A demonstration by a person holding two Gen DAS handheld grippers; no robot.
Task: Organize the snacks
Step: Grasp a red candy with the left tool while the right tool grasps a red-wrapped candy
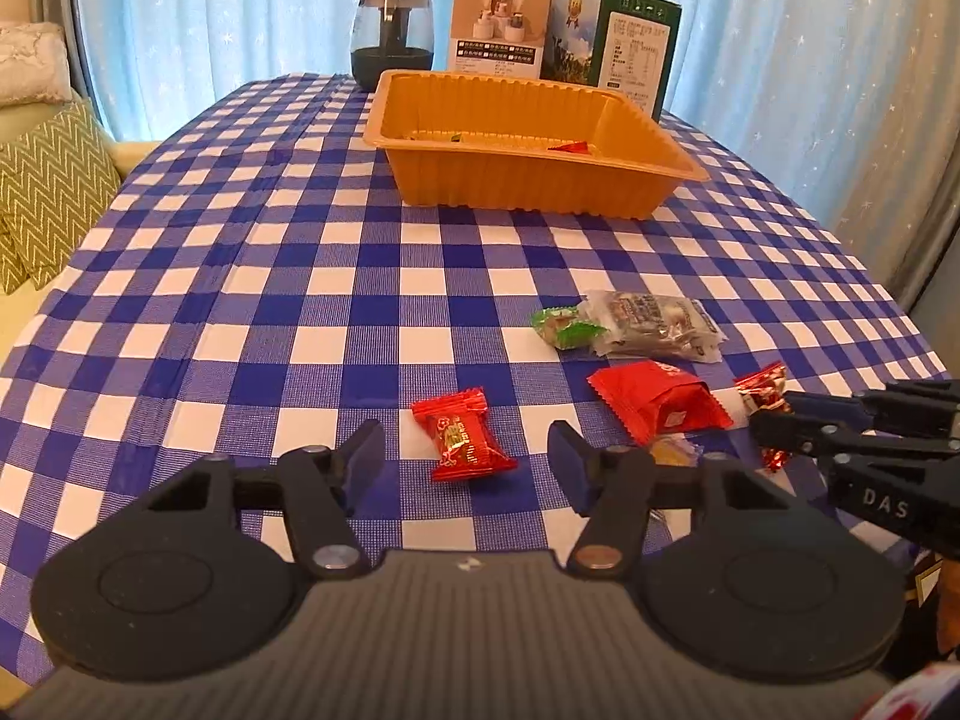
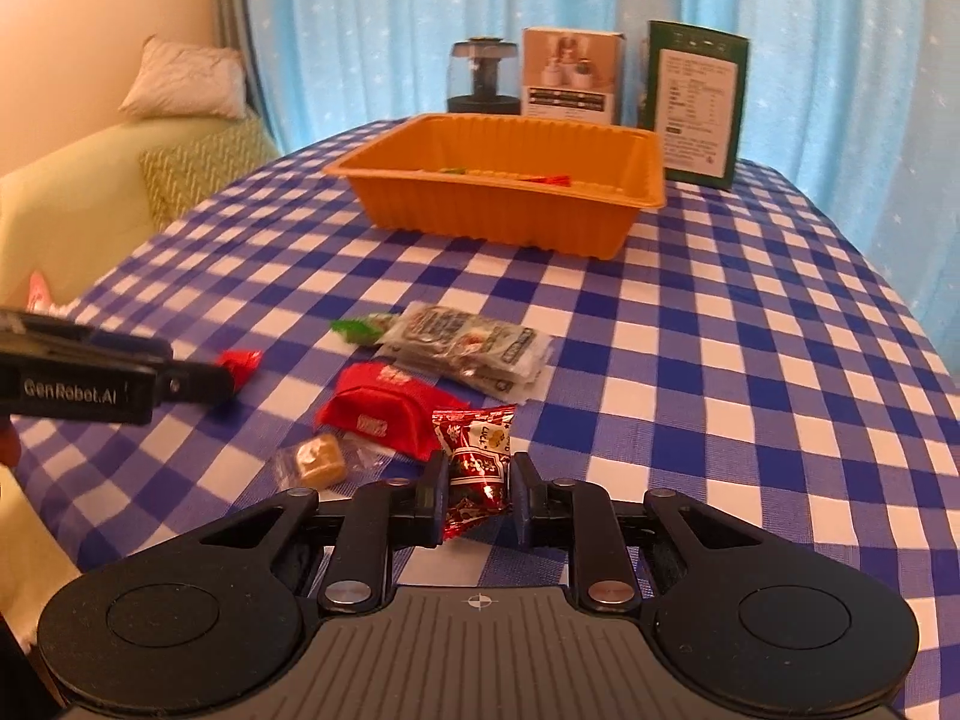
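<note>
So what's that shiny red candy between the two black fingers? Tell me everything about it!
The shiny red candy is a small sweet in crinkly foil-like wrapping, red with white and dark print and a jagged crimped end. It sits tilted between the fingers of the right gripper, its far end reaching toward the bigger red packet. The jaws stand close on both sides, though a firm squeeze can't be confirmed. Blue checked tablecloth lies beneath it.
</note>
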